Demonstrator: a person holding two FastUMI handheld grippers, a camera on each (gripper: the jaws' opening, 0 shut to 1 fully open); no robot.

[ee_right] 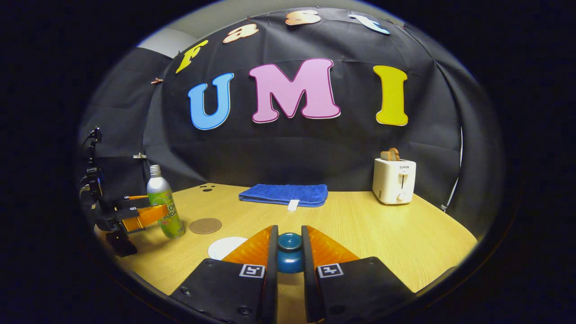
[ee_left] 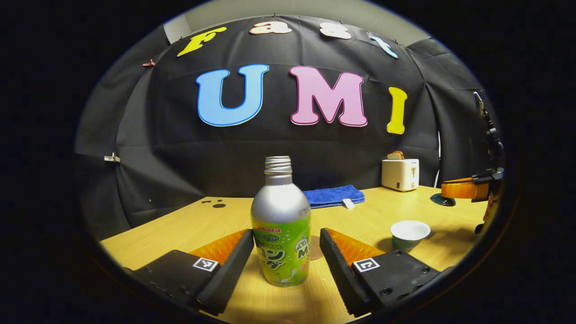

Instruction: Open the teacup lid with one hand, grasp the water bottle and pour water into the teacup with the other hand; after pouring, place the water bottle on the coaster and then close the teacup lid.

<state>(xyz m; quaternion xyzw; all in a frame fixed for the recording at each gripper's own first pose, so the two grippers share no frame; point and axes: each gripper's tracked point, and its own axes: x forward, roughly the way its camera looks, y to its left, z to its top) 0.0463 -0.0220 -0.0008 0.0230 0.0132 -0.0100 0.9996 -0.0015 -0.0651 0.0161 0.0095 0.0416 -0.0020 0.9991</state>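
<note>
A: Where's the water bottle [ee_left: 281, 225]?

B: Upright on the table [ee_left: 396, 211], capless, silver shoulder over a green label, between the left gripper [ee_left: 286, 258]'s wide-spread fingers, neither touching it. The coaster [ee_right: 205, 225] lies at the bottle's four o'clock in the right gripper view.

A: And the cup?

B: The teacup [ee_left: 409, 234] sits uncovered at the bottle's three o'clock. The right gripper [ee_right: 289, 254] pinches the blue teacup lid [ee_right: 290, 252], apparently by its knob, above the table.

The bottle [ee_left: 281, 229], standing between the left fingers, has "SANGARIA" on its green label. The toaster [ee_right: 394, 181] front says "SUPOR".
</note>
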